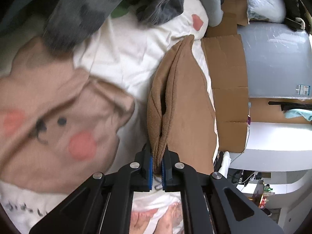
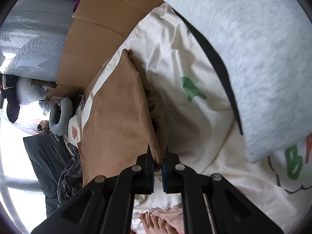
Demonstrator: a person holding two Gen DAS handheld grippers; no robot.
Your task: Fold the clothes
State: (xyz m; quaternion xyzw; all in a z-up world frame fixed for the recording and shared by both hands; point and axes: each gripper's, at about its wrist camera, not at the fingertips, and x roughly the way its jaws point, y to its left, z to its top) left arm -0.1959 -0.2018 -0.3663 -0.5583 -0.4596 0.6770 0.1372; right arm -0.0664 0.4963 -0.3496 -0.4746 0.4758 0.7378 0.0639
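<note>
Left wrist view: left gripper (image 1: 157, 162) and right gripper (image 2: 158, 160) angled downward, jaws pinching the brown garment (image 1: 185, 105).

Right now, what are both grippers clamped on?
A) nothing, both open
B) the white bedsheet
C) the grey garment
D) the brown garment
D: the left gripper and the right gripper each pinch an edge of the brown garment, which hangs above the white bedsheet.
</note>
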